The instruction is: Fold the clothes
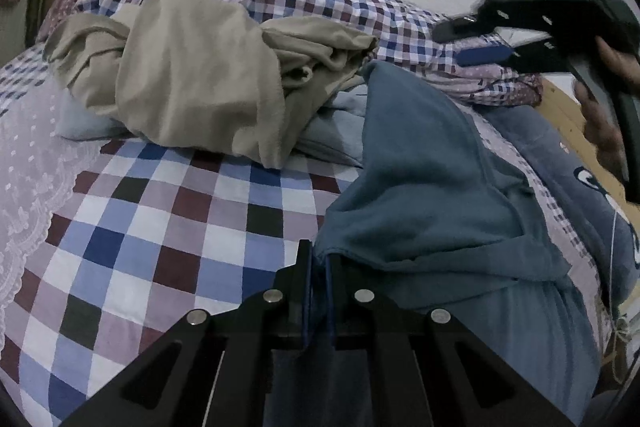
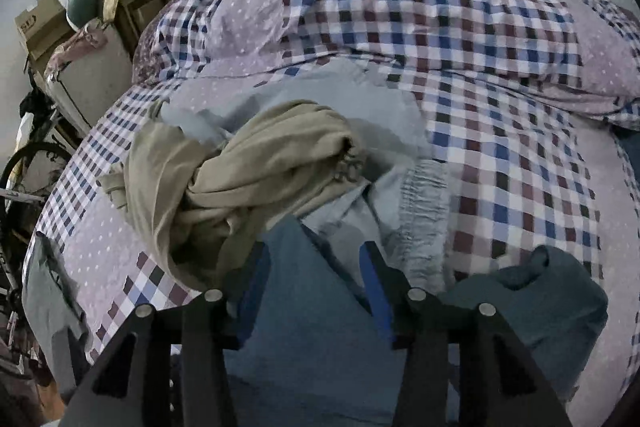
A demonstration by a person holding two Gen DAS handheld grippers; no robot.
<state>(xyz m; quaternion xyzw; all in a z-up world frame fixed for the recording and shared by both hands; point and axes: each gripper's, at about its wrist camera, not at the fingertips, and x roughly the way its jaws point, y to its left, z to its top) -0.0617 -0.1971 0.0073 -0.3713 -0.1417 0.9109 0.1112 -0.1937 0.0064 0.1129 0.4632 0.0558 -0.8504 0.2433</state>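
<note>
Dusty blue cotton garment draped on checked patchwork bed cover, one edge pinched between pressed-together jaws of left gripper. Right gripper above same cloth, jaws spread, gripping nothing. Probably mid-fold; next, closing on free edge. Crumpled beige garment waiting behind.

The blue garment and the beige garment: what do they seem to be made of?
The blue garment, clamped in the left gripper, looks like thick, matte knit, perhaps sweatshirt fleece: it falls in heavy, soft folds. The beige garment looks like thinner, matte jersey or cotton: it bunches into many fine creases. Neither is certain.
</note>
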